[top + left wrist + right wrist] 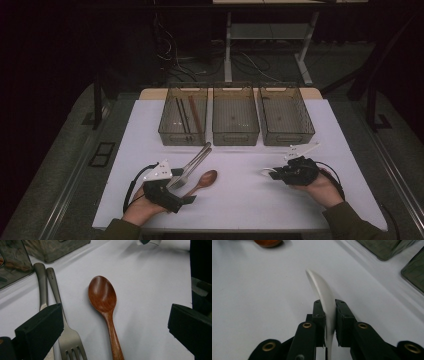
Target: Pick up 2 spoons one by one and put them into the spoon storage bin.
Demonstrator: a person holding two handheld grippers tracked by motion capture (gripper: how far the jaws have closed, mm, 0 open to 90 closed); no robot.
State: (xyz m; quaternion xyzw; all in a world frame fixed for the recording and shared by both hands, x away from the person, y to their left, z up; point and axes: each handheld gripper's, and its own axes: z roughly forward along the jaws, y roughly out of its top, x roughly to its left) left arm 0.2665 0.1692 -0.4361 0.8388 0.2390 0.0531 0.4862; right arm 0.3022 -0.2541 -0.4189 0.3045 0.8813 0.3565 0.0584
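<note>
A brown wooden spoon [204, 180] [103, 298] lies on the white table [240, 200], bowl pointing away from me. My left gripper [184, 187] [115, 326] stands open, its jaws wide apart on either side of the spoon's handle and not touching it. Just left of the spoon lie a metal fork [192, 161] [67, 337] and a second metal utensil [42, 287], side by side. My right gripper [275, 173] [330, 308] is shut on a white spoon [266, 171] [320, 288], held edge-up just above the table at the right.
Three clear bins stand in a row at the back: the left bin [183, 136] holds dark and brown chopsticks [190, 114], while the middle bin [235, 135] and right bin [286, 136] look empty. Open table surface lies between the two grippers.
</note>
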